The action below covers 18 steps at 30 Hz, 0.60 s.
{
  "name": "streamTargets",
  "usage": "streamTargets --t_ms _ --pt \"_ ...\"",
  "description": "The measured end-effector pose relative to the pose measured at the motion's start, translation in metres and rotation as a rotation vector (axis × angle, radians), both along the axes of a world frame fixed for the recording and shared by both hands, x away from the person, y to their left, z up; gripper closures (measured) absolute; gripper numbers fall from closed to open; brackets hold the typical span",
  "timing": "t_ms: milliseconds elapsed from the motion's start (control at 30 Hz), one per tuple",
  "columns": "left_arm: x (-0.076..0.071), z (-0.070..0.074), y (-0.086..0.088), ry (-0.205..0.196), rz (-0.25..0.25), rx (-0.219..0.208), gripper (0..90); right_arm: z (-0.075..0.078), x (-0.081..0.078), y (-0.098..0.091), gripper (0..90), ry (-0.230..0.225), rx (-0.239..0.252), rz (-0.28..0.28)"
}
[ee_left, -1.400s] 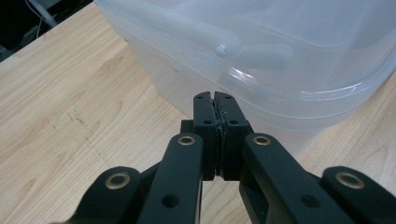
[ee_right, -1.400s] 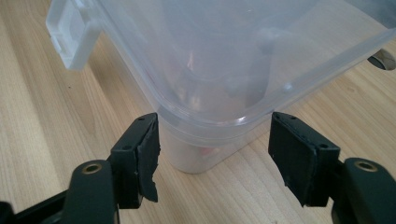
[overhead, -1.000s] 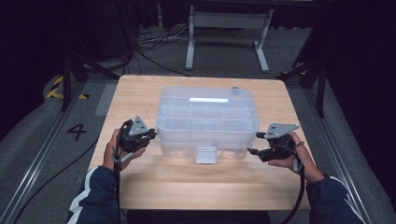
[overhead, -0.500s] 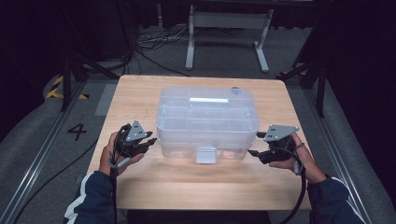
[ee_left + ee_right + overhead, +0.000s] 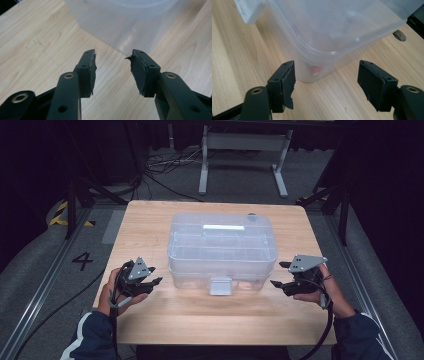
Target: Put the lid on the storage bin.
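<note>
The table [image 5: 150,320] carries the clear lidded container [image 5: 222,250] at its centre. The left tool [image 5: 147,284], at the container's 8 o'clock, has backed away from the container wall; its jaws have just been opening (nothing between them). The right tool [image 5: 280,274], at 4 o'clock, stands released beside the wall, unchanged.

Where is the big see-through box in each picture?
High view: the box sits mid-table, between both tools.
Left gripper view: its wall is at the top, beyond the jaws.
Right gripper view: its corner is at top centre.
Shared landmark: the wooden table.
</note>
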<state>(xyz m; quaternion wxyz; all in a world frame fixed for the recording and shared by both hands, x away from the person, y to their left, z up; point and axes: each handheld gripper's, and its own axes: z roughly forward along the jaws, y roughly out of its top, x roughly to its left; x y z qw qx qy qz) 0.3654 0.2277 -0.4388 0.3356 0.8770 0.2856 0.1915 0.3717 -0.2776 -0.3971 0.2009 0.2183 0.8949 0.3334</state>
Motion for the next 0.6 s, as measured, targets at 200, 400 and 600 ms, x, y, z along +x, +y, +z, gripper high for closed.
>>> streamTargets --t_ms 200,400,600 --pt "-0.006 -0.009 0.011 0.038 0.025 0.019 47.7 -0.003 -0.002 -0.007 30.9 -0.002 -0.009 -0.016" --pt "-0.012 -0.018 0.019 0.060 0.045 0.041 40.1 -0.006 -0.004 -0.015 30.9 -0.012 -0.024 -0.027" --pt "-0.017 -0.025 0.025 0.090 0.052 0.060 35.6 -0.011 -0.006 -0.023 30.8 -0.015 -0.038 -0.040"
